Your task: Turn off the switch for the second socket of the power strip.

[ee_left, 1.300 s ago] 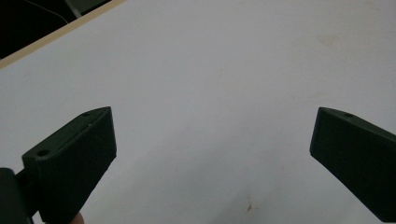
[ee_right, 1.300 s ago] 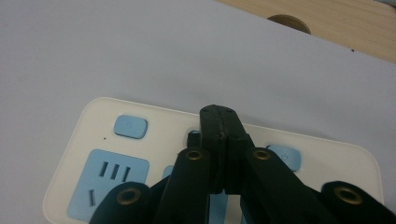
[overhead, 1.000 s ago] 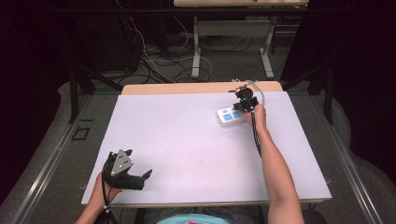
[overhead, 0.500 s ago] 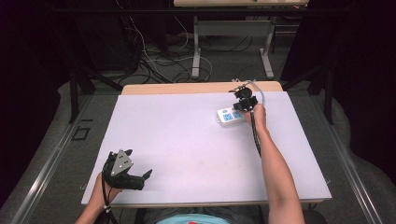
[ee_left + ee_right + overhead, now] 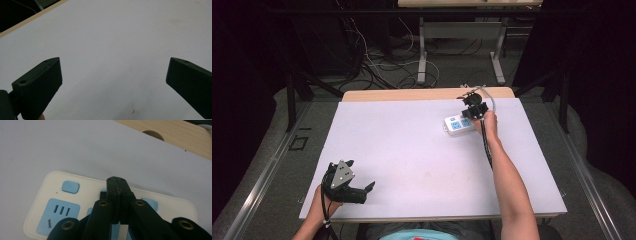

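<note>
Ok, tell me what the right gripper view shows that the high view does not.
Right gripper view alone: the power strip's blue button, its socket slots, and the right hand-held gripper's jaws pressed together over it. High view alone: the left hand-held gripper open at the near left, both forearms, and the floor cables. Both share the white table and its wooden far edge.

Left gripper [image 5: 113, 82] with jaws spread wide above the white table surface [image 5: 120, 37] — a wooden table edge [image 5: 30, 19] lies beyond its near-side jaw.
</note>
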Tool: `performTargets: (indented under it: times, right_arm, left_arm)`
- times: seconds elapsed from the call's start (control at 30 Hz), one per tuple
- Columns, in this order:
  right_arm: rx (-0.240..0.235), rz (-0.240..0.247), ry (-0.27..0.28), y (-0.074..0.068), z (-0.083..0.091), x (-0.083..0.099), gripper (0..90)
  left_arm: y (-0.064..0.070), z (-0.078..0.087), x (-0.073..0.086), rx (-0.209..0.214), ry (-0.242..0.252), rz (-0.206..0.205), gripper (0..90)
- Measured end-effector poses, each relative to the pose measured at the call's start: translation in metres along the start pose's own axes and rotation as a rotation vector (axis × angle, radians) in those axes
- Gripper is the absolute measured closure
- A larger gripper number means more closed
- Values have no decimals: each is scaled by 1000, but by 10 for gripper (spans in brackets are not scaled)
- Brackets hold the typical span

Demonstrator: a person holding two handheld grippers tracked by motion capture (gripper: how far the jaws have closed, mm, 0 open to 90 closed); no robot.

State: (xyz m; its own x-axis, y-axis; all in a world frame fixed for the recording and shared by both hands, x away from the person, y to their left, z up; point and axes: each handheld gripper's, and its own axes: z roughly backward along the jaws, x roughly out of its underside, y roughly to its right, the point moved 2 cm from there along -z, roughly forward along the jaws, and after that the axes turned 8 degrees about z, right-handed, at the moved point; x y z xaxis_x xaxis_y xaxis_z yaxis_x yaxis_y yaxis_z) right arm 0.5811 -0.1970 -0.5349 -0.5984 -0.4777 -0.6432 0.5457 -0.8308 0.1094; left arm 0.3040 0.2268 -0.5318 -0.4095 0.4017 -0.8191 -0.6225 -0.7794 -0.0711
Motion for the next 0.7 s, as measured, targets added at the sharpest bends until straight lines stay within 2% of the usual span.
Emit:
performTargets:
  times: [0.2,0.23,0.43,0.6,0.7]
  right_arm:
    - [4,-13,5,-1,0,0,881]
    - [5,6,8,1,0,0,847]
    - [-17,4,12,-1,0,2,641]
    - [-48,-26,32,1,4,4,426]
    - [-75,-42,46,1,10,3,334]
  left_arm:
    - [0,0,0,2,0,2,2]
    - [0,0,0,-2,1,0,2]
    - [0,0,0,1,1,2,2]
    - [0,1,0,-2,1,2,2]
    - [0,0,0,-1,1,1,2]
